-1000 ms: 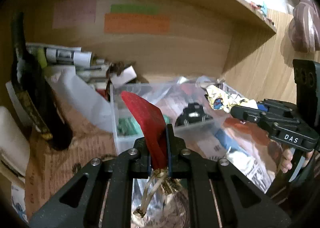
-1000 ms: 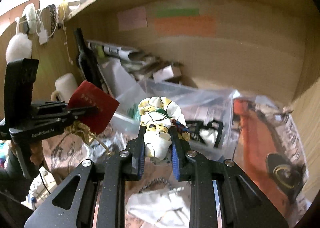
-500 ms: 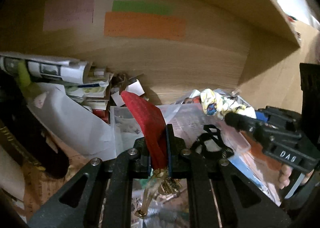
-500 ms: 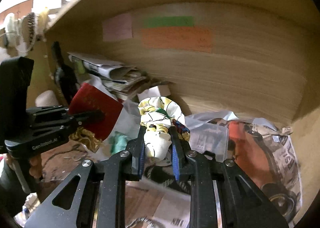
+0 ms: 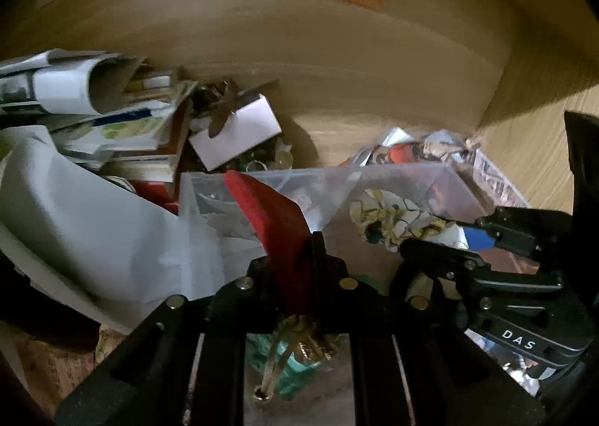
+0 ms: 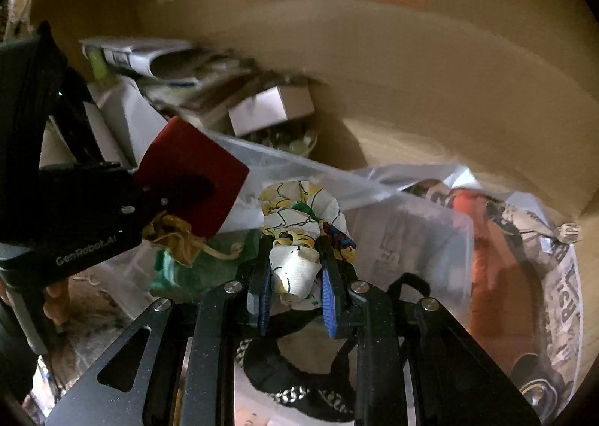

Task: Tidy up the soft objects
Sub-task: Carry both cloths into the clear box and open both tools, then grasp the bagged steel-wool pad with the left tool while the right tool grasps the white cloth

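Between the left tongs (image 5: pixel 299 257), clenched: red pouch (image 5: pixel 277 224); right tongs (image 6: pixel 295 272) clenched on patterned cloth (image 6: pixel 299 216). Just ahead and below, clear bin (image 5: pixel 393 182). Step likely carrying both to the bin; next, lower and release. Only the right view shows black strap (image 6: pixel 299 381) inside

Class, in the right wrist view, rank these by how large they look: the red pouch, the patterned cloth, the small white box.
1. red pouch
2. patterned cloth
3. small white box

The box lies farther from the camera, so its true rank is unsure.
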A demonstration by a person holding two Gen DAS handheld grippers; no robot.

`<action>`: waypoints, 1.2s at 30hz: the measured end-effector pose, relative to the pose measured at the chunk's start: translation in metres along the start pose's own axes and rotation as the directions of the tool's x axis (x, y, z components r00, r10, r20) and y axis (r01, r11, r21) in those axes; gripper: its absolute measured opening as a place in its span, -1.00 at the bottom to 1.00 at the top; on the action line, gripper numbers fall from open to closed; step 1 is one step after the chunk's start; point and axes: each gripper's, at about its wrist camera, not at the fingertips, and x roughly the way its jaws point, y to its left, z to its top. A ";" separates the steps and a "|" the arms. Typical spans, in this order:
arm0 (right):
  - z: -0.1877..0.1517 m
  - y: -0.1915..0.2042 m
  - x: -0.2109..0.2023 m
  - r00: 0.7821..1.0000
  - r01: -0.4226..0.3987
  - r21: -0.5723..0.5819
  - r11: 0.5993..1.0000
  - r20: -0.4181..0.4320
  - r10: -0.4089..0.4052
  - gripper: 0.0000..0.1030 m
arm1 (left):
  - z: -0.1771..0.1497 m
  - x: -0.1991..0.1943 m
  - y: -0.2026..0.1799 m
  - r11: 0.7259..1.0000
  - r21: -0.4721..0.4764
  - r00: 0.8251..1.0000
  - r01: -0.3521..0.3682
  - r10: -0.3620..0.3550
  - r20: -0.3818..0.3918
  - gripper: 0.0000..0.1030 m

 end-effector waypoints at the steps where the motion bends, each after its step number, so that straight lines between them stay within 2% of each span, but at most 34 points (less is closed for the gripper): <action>1: 0.000 0.000 0.003 1.000 0.003 0.000 1.000 -0.010 -0.003 -0.61 | -0.001 0.001 -0.002 1.000 0.007 1.000 -0.004 0.004 -0.004 -0.79; 4: -0.001 -0.001 0.010 0.999 0.013 0.002 1.000 -0.031 -0.013 -0.51 | -0.003 0.003 -0.007 0.999 0.030 1.000 -0.015 0.015 -0.014 -0.64; 8: -0.002 0.000 0.012 0.999 0.038 -0.010 0.999 -0.033 -0.038 -0.02 | -0.006 -0.003 -0.005 1.000 0.019 1.000 -0.024 0.024 0.009 -0.12; 9: -0.003 0.001 0.010 0.999 0.048 -0.016 0.999 -0.025 -0.048 0.09 | -0.006 -0.007 -0.004 1.000 0.016 0.999 -0.026 0.026 0.021 -0.09; 12: -0.004 0.001 -0.002 0.997 0.074 -0.028 0.997 0.008 -0.074 0.17 | -0.006 -0.022 -0.003 1.000 0.019 0.998 -0.025 0.024 0.052 -0.03; 16: -0.004 0.003 -0.026 0.995 0.081 -0.026 0.996 0.059 -0.080 0.21 | -0.009 -0.052 -0.005 0.999 0.022 0.992 -0.036 0.034 0.119 0.30; 18: -0.004 0.004 -0.038 0.992 0.085 -0.022 0.996 0.091 -0.082 0.44 | -0.011 -0.066 -0.007 0.999 0.030 0.988 -0.045 0.040 0.148 0.37; 20: -0.007 0.006 -0.059 0.985 0.098 -0.018 0.995 0.147 -0.094 0.48 | -0.015 -0.081 -0.010 0.998 0.042 0.984 -0.050 0.042 0.171 0.42; 22: -0.010 0.010 -0.074 0.979 0.101 -0.018 0.995 0.179 -0.096 0.51 | -0.022 -0.096 -0.012 0.997 0.052 0.981 -0.056 0.045 0.189 0.58; 24: -0.015 0.012 -0.088 0.974 0.097 -0.014 0.995 0.207 -0.092 0.66 | -0.030 -0.109 -0.014 0.996 0.063 0.977 -0.068 0.053 0.208 0.71; 26: -0.022 0.016 -0.102 0.967 0.105 -0.015 0.994 0.235 -0.098 0.66 | -0.038 -0.120 -0.017 0.994 0.075 0.973 -0.082 0.063 0.223 0.86; 28: -0.032 0.019 -0.114 0.962 0.112 -0.016 0.994 0.254 -0.105 0.67 | -0.048 -0.128 -0.020 0.992 0.080 0.972 -0.094 0.074 0.223 0.92; 36: -0.077 0.024 -0.125 0.966 0.111 0.016 0.994 0.231 -0.112 0.70 | -0.089 -0.127 -0.023 0.994 0.064 0.987 -0.089 0.079 0.143 0.96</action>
